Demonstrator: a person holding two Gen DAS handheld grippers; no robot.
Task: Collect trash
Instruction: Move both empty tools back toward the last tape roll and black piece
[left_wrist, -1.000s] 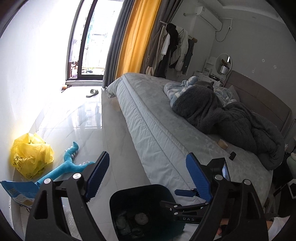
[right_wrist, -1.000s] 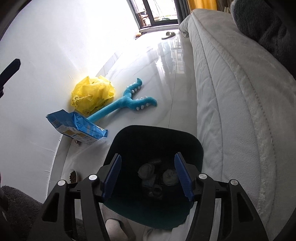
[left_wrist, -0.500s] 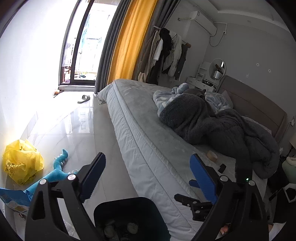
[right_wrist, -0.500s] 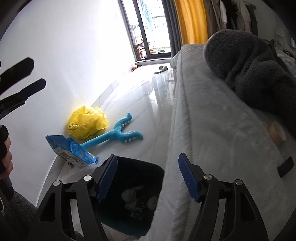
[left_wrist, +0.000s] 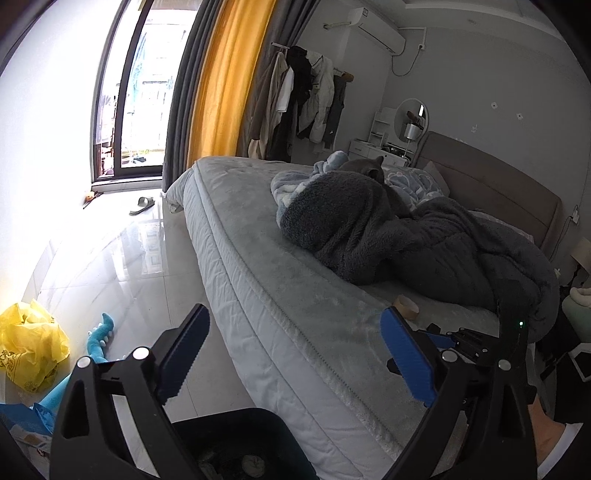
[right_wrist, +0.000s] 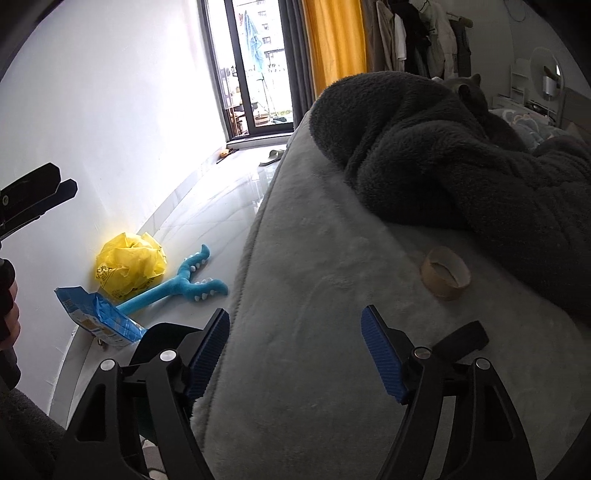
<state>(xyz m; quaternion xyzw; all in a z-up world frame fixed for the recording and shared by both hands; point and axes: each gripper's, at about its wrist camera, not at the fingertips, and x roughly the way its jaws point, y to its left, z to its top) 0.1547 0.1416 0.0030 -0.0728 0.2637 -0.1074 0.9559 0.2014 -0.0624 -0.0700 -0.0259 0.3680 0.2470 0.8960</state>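
The black trash bin (left_wrist: 236, 435) stands on the floor against the bed, with crumpled scraps inside. My left gripper (left_wrist: 293, 332) hovers above it, open wide and empty. My right gripper (right_wrist: 295, 321) is over the bed's edge; its jaws are opening with nothing between them. Ahead of it on the mattress lie a brown tape roll (right_wrist: 445, 272) and a small black object (right_wrist: 469, 334). By the wall on the floor are a crumpled yellow bag (right_wrist: 129, 266) and a blue packet (right_wrist: 96, 317).
A blue plush toy (right_wrist: 181, 284) lies on the glossy floor beside the bag. A dark fleece blanket (right_wrist: 424, 147) with a grey cat (left_wrist: 365, 168) on it covers much of the bed (right_wrist: 314, 258). A slipper (left_wrist: 142, 205) lies near the balcony door.
Both grippers rose away from the bin toward the bed and opened wider. The right one swung from over the bin to over the mattress, bringing the tape roll into view.
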